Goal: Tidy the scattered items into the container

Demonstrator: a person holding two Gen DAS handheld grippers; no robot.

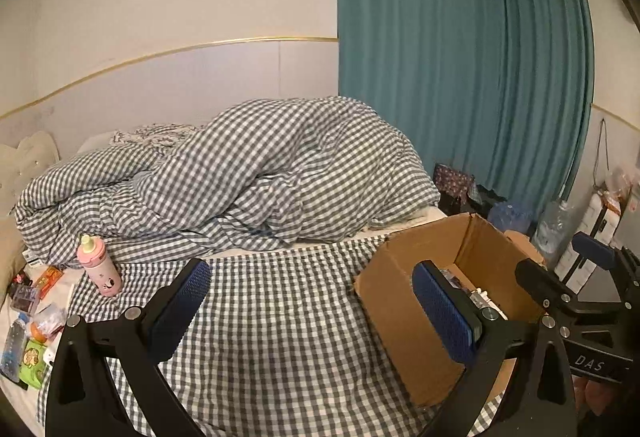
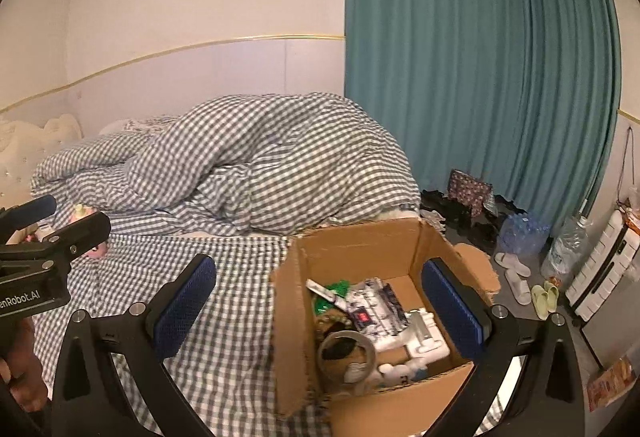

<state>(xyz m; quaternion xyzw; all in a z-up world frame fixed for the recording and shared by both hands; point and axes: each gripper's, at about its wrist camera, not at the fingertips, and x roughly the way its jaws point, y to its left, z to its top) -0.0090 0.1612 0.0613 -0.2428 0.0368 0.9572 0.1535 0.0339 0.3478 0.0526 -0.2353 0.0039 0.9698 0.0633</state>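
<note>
An open cardboard box (image 2: 360, 249) stands on the checked bed sheet and holds a tape roll (image 2: 347, 351), white packets and a green item. My right gripper (image 2: 320, 301) hovers open over the box's left wall, holding nothing. My left gripper (image 1: 316, 301) is open and empty above the sheet, left of the box (image 1: 400, 301). A pink baby bottle (image 1: 100, 269) stands upright at the far left. Several small snack packs and a little water bottle (image 1: 32, 321) lie scattered near it. In the right wrist view the left gripper (image 2: 60, 221) hides most of the pink bottle (image 2: 96, 251).
A heaped checked duvet (image 1: 256, 169) fills the back of the bed. A teal curtain (image 2: 480, 77) hangs to the right. On the floor right of the bed are slippers (image 2: 516, 277), water bottles (image 2: 564, 249), a white suitcase (image 2: 604, 277) and bags. A hand (image 2: 20, 369) holds the left gripper.
</note>
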